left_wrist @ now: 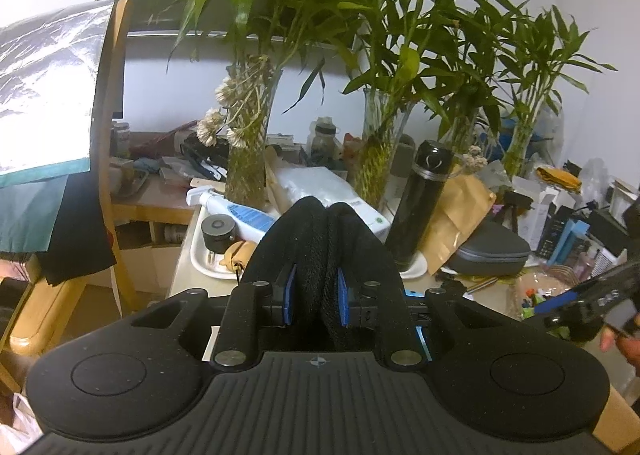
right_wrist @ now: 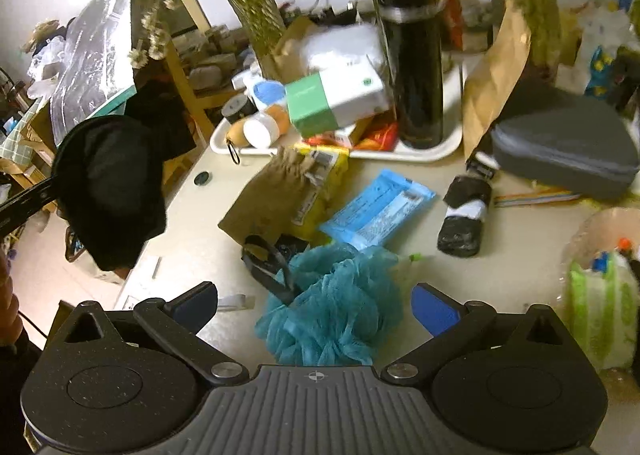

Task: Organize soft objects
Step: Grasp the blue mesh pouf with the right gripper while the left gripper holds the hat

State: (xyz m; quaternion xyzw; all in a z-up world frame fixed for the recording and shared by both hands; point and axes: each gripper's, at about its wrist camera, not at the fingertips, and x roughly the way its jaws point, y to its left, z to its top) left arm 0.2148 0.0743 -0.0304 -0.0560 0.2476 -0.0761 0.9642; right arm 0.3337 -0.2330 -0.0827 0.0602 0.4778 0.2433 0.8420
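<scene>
A black knitted fabric bundle (left_wrist: 320,243) is clamped between the closed jaws of the left gripper (left_wrist: 317,297) at frame centre. A teal mesh bath pouf (right_wrist: 332,307) is seen lying on the cream desk (right_wrist: 500,287), lower centre, between the spread jaws of the right gripper (right_wrist: 316,305), untouched.

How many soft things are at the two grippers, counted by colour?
Black: 1, the knit hat, clamped in the left gripper.
Teal: 1, the mesh sponge, between the fingers of the open right gripper.
Total: 2.
</scene>
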